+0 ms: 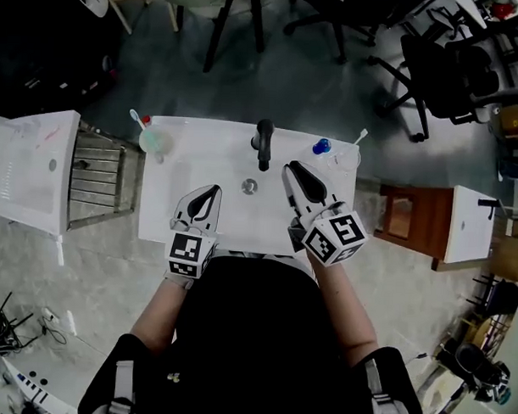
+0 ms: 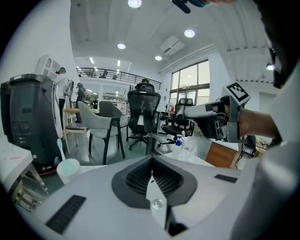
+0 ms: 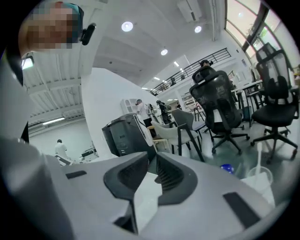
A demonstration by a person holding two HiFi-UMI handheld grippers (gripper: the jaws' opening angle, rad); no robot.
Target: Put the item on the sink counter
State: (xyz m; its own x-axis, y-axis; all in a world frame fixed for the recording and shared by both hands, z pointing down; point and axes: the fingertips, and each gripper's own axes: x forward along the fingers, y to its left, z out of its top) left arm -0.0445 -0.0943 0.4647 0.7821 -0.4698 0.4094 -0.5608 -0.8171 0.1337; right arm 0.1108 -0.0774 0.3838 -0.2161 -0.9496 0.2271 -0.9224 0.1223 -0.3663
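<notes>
The white sink counter point(image 1: 171, 178) lies below me, with a black faucet point(image 1: 264, 141) and a round drain point(image 1: 249, 186). At its back left corner stands a green cup point(image 1: 153, 140) point(image 2: 69, 167) with a toothbrush in it. A blue-capped bottle point(image 1: 321, 146) point(image 2: 178, 140) and a clear cup point(image 1: 346, 156) point(image 3: 261, 176) stand at the back right. My left gripper point(image 1: 215, 190) point(image 2: 151, 159) hovers over the basin's front left, shut and empty. Over the basin beside the drain, my right gripper point(image 1: 287, 166) point(image 3: 152, 157) shows a narrow gap between its jaws with nothing in it.
A white panel point(image 1: 31, 168) and a metal rack point(image 1: 95, 175) stand left of the counter. A brown stool point(image 1: 407, 217) and a white board point(image 1: 470, 222) are to its right. Office chairs point(image 1: 450, 73) crowd the floor behind, and a black bin point(image 2: 26, 126) stands at the left.
</notes>
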